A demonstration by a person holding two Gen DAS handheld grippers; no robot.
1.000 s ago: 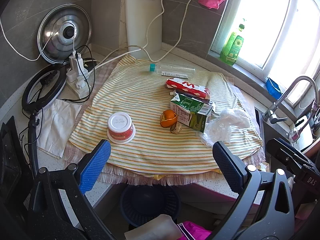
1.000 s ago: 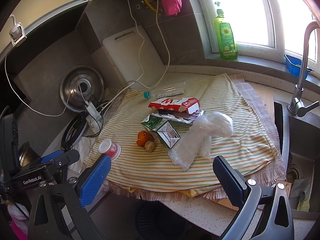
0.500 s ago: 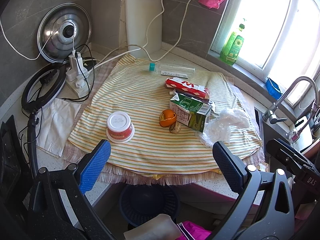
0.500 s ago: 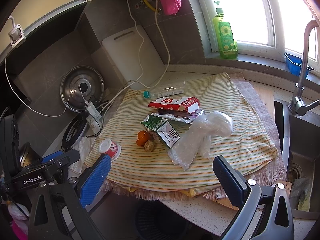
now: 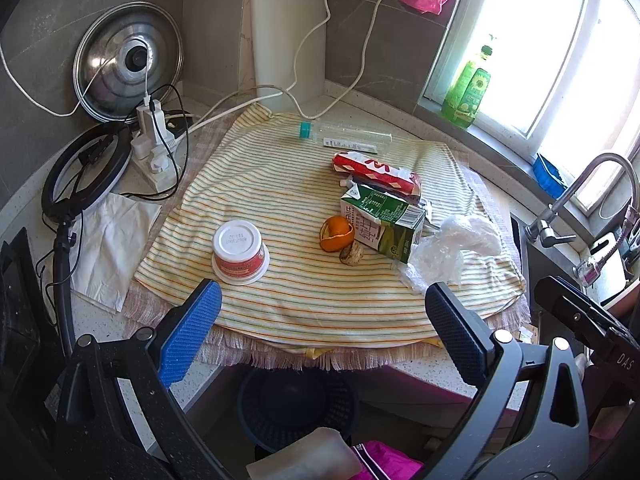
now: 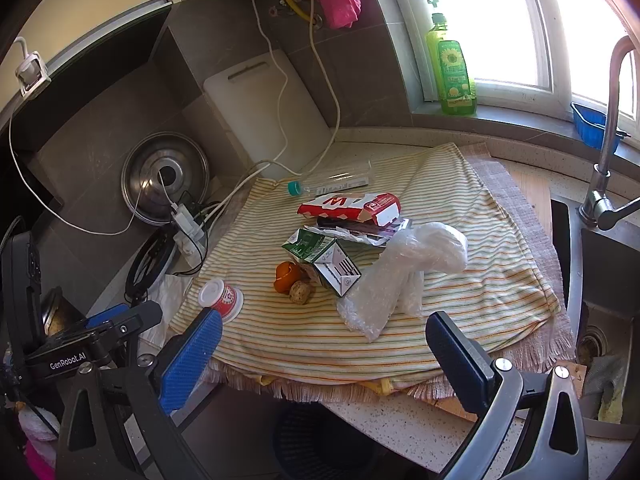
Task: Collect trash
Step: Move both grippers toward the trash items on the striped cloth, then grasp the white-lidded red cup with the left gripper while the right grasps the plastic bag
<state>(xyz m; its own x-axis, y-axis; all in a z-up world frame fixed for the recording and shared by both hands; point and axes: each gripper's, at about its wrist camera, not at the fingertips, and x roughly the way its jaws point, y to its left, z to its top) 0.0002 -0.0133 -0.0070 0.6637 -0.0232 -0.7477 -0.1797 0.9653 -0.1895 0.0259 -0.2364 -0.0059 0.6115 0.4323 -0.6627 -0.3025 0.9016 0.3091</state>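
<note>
Striped cloth (image 5: 280, 184) | carton (image 5: 380, 216) touching peel (image 5: 337, 233) | both grippers gaping, empty

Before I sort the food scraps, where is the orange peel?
The orange peel lies mid-cloth in both views, against the green carton's left end, with a brown nutshell beside it.
</note>
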